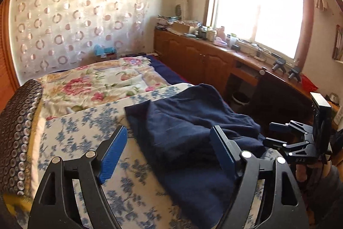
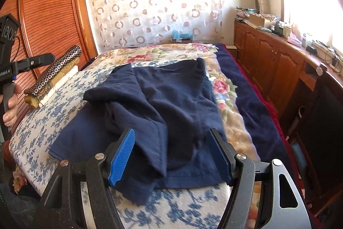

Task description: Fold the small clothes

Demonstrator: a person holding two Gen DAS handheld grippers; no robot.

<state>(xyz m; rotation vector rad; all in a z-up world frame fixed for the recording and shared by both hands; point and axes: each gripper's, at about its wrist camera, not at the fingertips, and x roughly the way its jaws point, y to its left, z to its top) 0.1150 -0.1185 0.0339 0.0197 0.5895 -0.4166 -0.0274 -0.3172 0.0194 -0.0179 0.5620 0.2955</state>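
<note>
A dark navy garment (image 1: 188, 121) lies crumpled on the blue-flowered sheet (image 1: 85, 121) of a bed. Its folds pile up toward the right, and a flat layer reaches the near edge. My left gripper (image 1: 169, 151) hovers over the garment's left edge, jaws wide open and nothing pinched between the blue pads (image 1: 113, 153). In the right wrist view the garment (image 2: 163, 100) spreads ahead. My right gripper (image 2: 171, 156) stands open low over its near hem, with a loose fold lying between the pads and no squeeze on it. The right gripper (image 1: 272, 134) also shows at the right of the left wrist view. At the far left of the right wrist view, a hand (image 2: 10, 100) holds the left gripper (image 2: 46, 58).
A rolled patterned mat (image 2: 55, 70) lies along the bed's left side by a wooden wardrobe (image 2: 49, 14). A flowered quilt (image 1: 103, 83) covers the far half of the bed. Wooden cabinets (image 1: 193, 57) with a cluttered top and a waste bin (image 1: 240, 100) line the right side under the window.
</note>
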